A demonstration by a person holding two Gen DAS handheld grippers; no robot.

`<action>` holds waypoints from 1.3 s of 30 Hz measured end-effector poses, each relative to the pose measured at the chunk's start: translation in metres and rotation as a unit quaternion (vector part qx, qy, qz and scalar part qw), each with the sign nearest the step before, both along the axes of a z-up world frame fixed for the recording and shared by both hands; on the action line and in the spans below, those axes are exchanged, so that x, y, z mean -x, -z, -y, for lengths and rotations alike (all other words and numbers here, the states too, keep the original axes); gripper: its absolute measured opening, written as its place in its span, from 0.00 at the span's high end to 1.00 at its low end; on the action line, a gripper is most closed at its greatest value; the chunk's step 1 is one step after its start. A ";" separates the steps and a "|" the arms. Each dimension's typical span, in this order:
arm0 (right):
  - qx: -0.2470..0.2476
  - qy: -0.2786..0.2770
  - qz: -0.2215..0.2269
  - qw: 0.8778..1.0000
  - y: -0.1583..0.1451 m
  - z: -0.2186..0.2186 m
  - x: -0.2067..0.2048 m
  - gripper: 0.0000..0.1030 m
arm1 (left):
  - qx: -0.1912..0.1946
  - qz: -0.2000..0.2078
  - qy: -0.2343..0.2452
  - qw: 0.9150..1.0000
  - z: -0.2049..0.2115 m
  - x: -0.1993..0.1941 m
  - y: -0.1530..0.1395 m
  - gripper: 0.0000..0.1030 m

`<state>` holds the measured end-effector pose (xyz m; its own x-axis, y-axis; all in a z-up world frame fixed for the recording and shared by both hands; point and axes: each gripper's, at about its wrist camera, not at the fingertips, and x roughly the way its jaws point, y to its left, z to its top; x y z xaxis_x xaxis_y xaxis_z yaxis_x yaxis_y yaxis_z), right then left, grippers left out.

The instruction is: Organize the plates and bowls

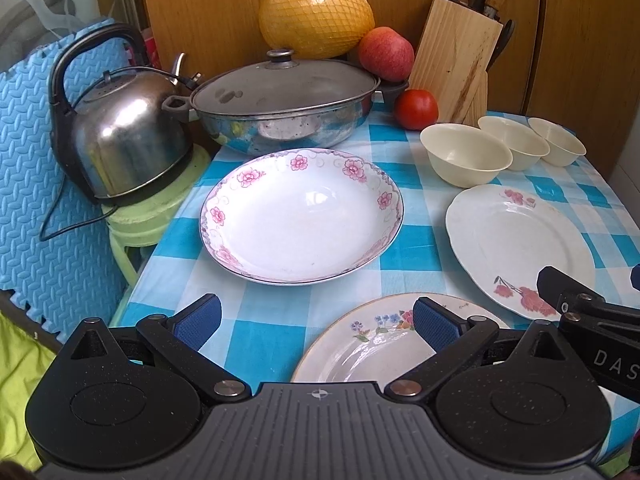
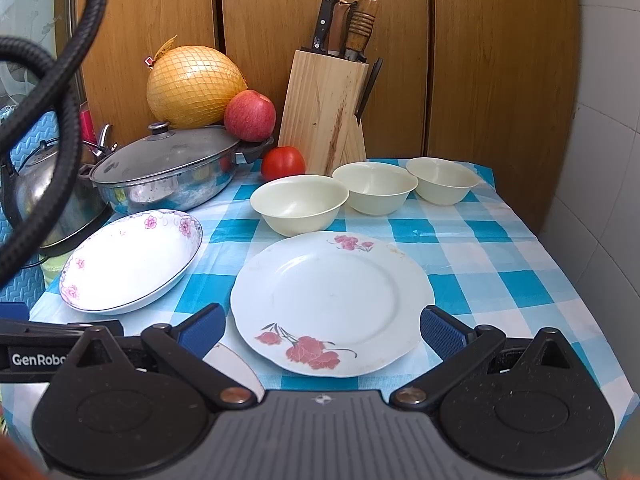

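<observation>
On the blue-and-white checked tablecloth [image 2: 500,248] nothing is stacked yet — we judge the sorting barely begun. Our left gripper [image 1: 316,322] and right gripper [image 2: 324,326] both gape wide, holding nothing. Three cream plastic bowls [image 2: 300,204] sit in a row near the back, apart from one another. The deep white pink-flowered dish [image 1: 302,216], the flat white red-flowered plate [image 2: 332,300] and the gold-rimmed plate with small coloured flowers [image 1: 360,344] lie separately — all still to gather.
</observation>
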<state>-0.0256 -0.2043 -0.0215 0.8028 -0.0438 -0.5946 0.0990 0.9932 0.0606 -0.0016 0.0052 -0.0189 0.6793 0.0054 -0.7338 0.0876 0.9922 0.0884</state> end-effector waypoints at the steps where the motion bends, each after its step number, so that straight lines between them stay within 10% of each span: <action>1: 0.000 0.001 -0.001 1.000 0.000 0.000 0.000 0.01 | -0.001 -0.001 -0.001 1.000 0.000 0.000 0.000 0.00; 39: -0.010 0.003 -0.023 1.000 0.005 -0.002 0.003 0.01 | -0.006 -0.013 -0.004 1.000 0.003 0.001 0.004 0.03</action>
<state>-0.0288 -0.2021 -0.0267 0.7740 -0.0363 -0.6321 0.1084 0.9912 0.0759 -0.0027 0.0026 -0.0229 0.6598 0.0189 -0.7512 0.0829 0.9917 0.0977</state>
